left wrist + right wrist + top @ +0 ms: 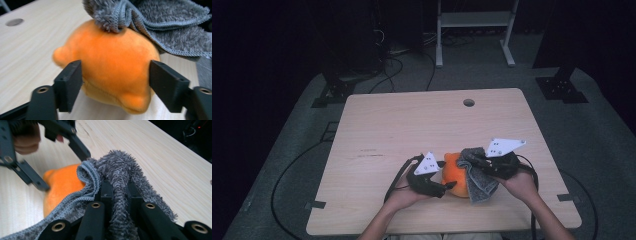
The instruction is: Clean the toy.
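Orange plush toy (110,67) resting near the front edge of the wooden table (412,125), flanked by the spread jaws of the left gripper (115,85). Grey microfibre cloth (120,170), pinched in the closed right gripper (117,190), drapes onto the toy's top.

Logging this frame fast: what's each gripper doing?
Left gripper: open, jaws either side of the orange plush toy.
Right gripper: shut on the grey fluffy cloth.
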Available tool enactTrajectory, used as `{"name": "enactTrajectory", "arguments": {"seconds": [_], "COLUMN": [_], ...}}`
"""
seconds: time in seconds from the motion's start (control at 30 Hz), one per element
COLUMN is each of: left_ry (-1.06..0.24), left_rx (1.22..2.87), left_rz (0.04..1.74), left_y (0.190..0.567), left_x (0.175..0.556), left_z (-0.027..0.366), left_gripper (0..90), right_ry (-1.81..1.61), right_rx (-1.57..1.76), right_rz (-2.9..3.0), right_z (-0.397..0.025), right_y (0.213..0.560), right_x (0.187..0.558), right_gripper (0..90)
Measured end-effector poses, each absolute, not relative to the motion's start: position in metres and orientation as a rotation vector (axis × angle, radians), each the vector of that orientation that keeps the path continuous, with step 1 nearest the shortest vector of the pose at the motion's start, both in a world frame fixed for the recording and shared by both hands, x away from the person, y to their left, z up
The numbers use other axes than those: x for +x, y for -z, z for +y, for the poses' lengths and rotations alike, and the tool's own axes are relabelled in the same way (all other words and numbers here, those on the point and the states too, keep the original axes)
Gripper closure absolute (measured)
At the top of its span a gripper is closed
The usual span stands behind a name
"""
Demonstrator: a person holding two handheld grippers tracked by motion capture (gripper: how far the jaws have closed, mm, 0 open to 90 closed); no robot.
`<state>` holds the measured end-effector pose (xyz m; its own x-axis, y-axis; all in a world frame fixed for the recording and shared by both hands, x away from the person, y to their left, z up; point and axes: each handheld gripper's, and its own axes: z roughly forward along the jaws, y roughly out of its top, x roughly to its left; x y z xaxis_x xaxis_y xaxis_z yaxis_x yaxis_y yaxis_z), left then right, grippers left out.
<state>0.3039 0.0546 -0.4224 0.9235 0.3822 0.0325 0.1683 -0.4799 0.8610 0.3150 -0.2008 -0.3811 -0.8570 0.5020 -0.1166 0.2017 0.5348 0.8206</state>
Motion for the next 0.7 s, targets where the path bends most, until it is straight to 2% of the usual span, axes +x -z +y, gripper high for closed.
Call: {"name": "enactTrajectory", "arguments": {"seconds": [0.03, 0.1, 0.23, 0.43, 0.47, 0.5, 0.53, 0.57, 0.7], "left_ry": [-0.267, -0.238, -0.26, -0.227, -0.225, -0.227, -0.24, -0.27, -0.297], "left_rx": [2.084, 2.077, 2.122, 2.147, 2.14, 2.122, 2.101, 2.029, 2.11], "left_rz": [0.392, 0.409, 0.409, 0.412, 0.408, 0.412, 0.413, 0.398, 0.376], "left_y": [0.424, 0.427, 0.43, 0.436, 0.435, 0.432, 0.428, 0.423, 0.43], "left_x": [0.304, 0.305, 0.303, 0.304, 0.305, 0.305, 0.305, 0.304, 0.303], "left_z": [0.053, 0.054, 0.056, 0.067, 0.069, 0.07, 0.07, 0.068, 0.061], "left_gripper": [31.3, 31.9, 33.1, 33.1, 31.7, 23.6, 23.6, 19.2, 19.9], "right_ry": [-1.251, -1.282, -1.25, -1.196, -1.188, -1.213, -1.213, -1.266, -1.296], "right_rx": [0.563, 0.5, 0.381, 0.573, 0.604, 0.625, 0.625, 0.617, 0.54], "right_rz": [2.454, 2.475, 2.528, 2.459, 2.454, 2.439, 2.439, 2.437, 2.444], "right_z": [-0.197, -0.188, -0.171, -0.194, -0.199, -0.202, -0.202, -0.2, -0.185], "right_y": [0.379, 0.375, 0.375, 0.385, 0.389, 0.394, 0.394, 0.395, 0.395], "right_x": [0.31, 0.301, 0.291, 0.309, 0.311, 0.31, 0.31, 0.307, 0.297], "right_gripper": [79.7, 79.7, 79.6, 79.5, 79.5, 79.5, 79.5, 79.5, 79.3]}}
